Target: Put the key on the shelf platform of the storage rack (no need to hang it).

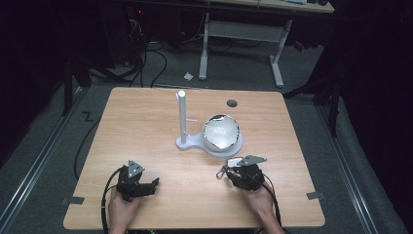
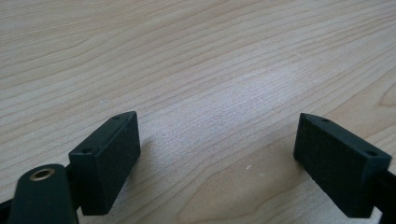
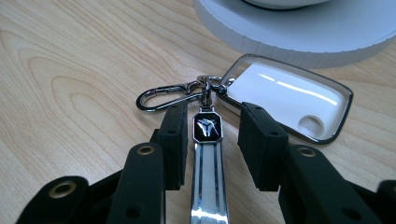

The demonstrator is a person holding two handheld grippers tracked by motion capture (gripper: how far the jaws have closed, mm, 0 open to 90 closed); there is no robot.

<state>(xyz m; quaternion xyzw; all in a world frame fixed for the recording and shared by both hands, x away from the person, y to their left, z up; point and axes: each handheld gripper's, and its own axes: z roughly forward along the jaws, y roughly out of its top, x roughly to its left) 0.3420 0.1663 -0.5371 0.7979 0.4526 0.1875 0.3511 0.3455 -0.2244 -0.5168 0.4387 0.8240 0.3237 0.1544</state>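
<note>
Right gripper view shows the right gripper (image 3: 208,135) with its jaws partly open around the keychain strap (image 3: 207,158), a small gap on each side, not pinching yet. The strap lies on the table (image 3: 70,70) by the white key fob (image 3: 285,95), near the white stand (image 3: 289,37). To grab well, keep the strap centred, then squeeze. High view shows the left gripper (image 1: 155,183), jaws wide open and empty, well apart.

I'm working in what's looking like a dim lab or test room: bare wooden table (image 1: 146,122) sitting on grey carpet (image 1: 44,146), cables (image 1: 146,58) trailing across it, a white-legged desk (image 1: 243,34) standing behind.
</note>
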